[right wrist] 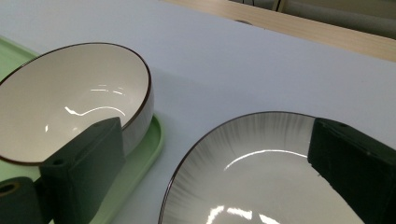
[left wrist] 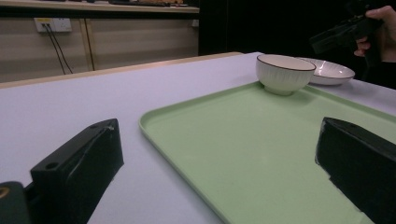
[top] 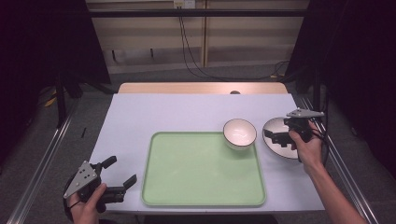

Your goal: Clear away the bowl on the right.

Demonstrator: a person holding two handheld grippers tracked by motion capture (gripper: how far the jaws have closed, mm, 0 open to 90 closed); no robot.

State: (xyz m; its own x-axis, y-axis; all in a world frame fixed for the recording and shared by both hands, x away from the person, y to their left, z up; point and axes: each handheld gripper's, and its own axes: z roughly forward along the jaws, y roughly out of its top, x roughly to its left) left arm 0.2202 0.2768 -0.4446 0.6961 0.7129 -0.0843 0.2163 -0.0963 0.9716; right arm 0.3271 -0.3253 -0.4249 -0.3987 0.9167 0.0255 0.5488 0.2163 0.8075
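mostly bare pale table (top: 187, 112); green tray (top: 201, 170) near front; dark surroundings.

Left gripper (top: 122, 175), held in the left hand (top: 88, 203) at the bench's near left corner, fingers spread apart. Right gripper (top: 275, 139), held in the right hand (top: 308, 147) near the right edge, fingers likewise apart.

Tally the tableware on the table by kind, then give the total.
Bowl: 1
Plate: 1
Tray: 1
Total: 3
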